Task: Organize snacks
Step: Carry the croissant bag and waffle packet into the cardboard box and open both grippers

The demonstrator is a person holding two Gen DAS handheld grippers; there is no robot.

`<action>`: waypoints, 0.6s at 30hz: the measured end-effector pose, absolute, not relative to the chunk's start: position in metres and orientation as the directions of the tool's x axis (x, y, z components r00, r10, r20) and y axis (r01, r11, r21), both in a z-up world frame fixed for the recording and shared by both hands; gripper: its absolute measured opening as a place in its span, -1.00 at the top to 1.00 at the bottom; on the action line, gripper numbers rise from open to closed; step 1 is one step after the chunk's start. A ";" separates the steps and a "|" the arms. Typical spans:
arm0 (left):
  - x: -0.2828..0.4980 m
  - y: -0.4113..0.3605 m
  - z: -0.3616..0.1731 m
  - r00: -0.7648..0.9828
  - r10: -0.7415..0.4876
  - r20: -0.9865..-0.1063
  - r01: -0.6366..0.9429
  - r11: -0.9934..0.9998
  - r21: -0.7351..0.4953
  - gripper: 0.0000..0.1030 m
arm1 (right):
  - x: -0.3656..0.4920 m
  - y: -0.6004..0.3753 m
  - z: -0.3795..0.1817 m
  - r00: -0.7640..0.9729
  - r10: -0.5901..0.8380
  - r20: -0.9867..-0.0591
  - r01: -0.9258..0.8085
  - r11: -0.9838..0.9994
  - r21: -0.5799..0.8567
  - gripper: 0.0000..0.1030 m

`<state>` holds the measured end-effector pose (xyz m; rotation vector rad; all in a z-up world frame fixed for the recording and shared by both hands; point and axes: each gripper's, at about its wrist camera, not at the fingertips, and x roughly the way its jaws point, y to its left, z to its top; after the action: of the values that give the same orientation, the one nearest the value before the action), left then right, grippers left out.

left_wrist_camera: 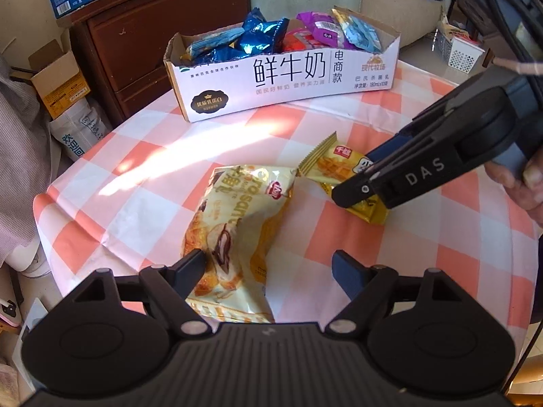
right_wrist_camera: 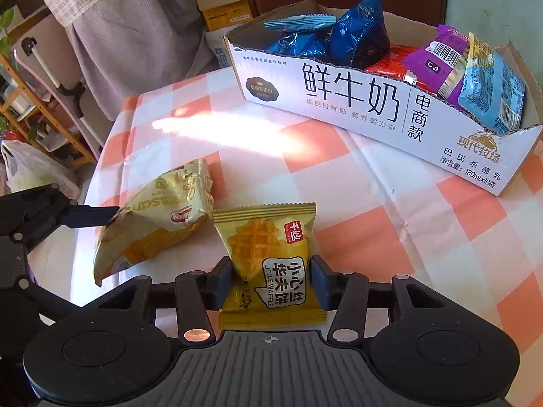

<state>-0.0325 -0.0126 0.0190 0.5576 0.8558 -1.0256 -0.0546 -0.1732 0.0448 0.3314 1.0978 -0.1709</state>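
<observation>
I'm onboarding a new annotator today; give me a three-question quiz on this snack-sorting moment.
1. True or false: the right gripper is shut on the waffle packet.
2. Which snack lies between the left gripper's open jaws? A) croissant packet B) purple packet C) blue packet
3. Fill in: the snacks already sorted sit in a white cardboard ____.

Key: 1 true; 2 A; 3 box.
</observation>
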 end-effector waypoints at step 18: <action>-0.016 -0.037 0.006 0.370 -0.422 -0.828 0.857 0.499 0.128 -0.56 | -0.049 -0.177 0.049 0.462 0.008 -0.887 0.323 0.930 0.176 0.08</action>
<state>-0.0164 -0.0370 0.0057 0.6154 0.8259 -0.8901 -0.0492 -0.1771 0.0493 0.3420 1.0789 -0.1983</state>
